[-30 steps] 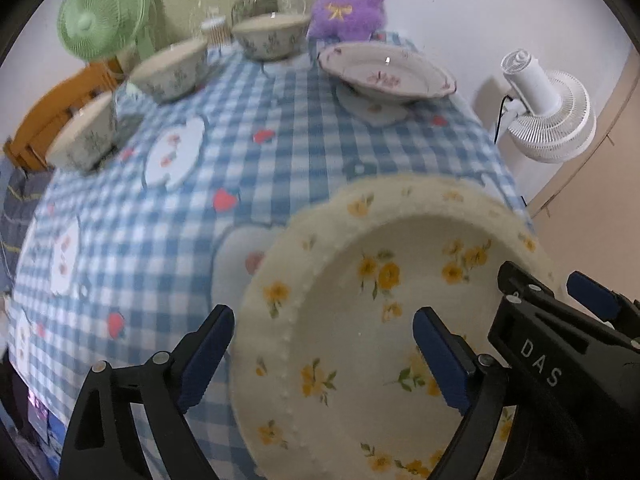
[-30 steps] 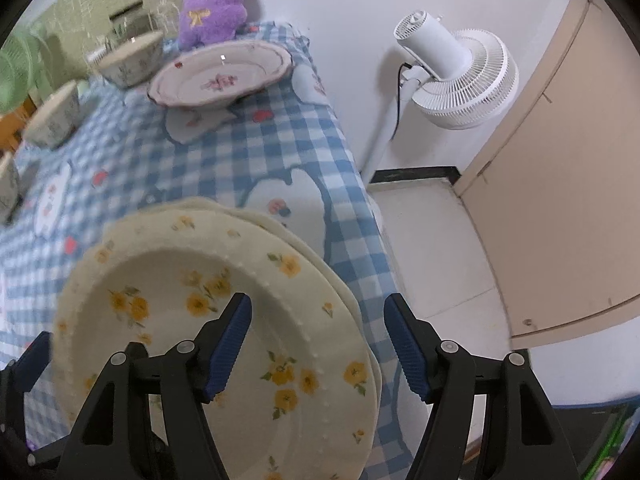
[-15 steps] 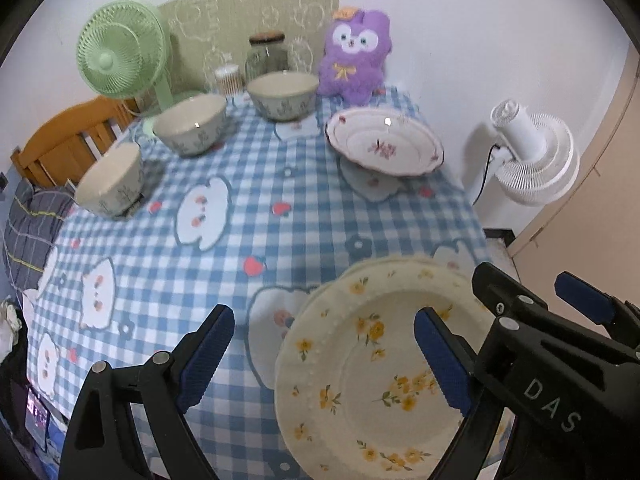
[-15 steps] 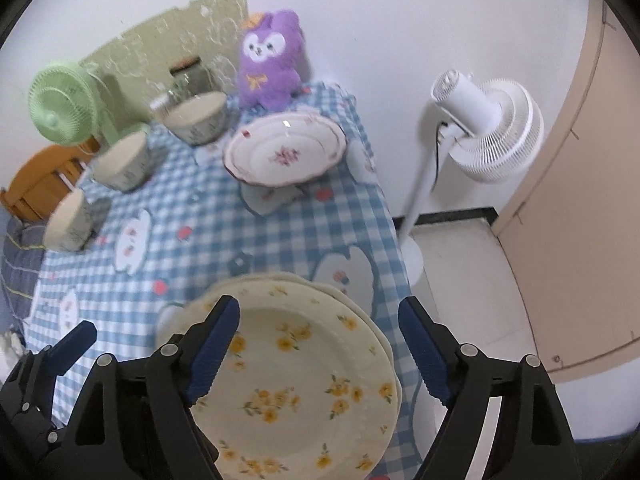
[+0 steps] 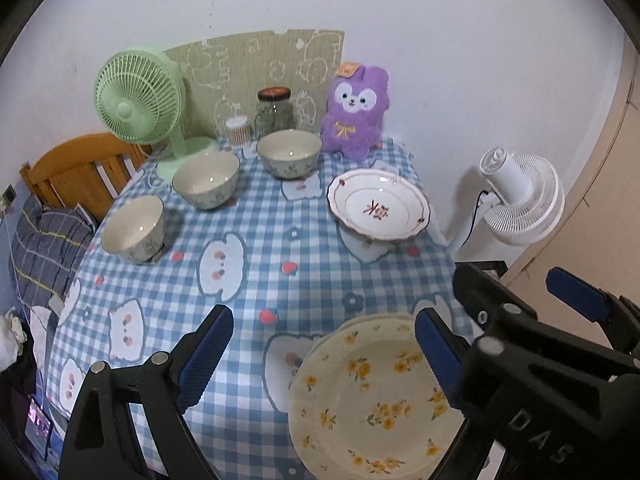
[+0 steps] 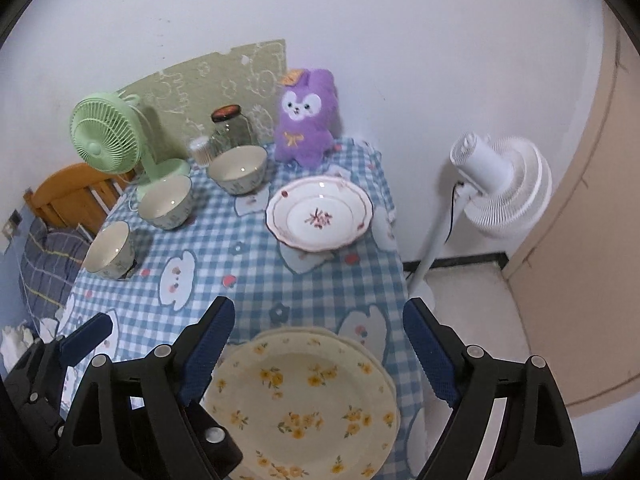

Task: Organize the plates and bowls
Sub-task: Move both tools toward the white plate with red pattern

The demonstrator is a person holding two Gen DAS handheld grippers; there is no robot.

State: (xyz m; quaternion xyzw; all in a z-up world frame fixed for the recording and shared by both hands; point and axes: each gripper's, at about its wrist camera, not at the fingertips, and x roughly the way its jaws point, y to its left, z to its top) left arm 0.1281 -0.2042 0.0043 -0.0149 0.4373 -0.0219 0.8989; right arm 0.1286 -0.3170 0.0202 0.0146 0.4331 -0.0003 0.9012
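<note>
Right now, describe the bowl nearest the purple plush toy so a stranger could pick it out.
Start at the purple plush toy against the wall. Just in front of it, to its left, stands the bowl, before the glass jar. Three bowls stand in a row, and this is the one at the end beside the toy.

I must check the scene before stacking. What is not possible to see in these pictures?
- Yellow plates: how many are stacked; right view shows only rims beneath the top plate.
- Their near edge: cut off by the frame, both views.
- Small bowl: its base, hidden by its own wall.
</note>
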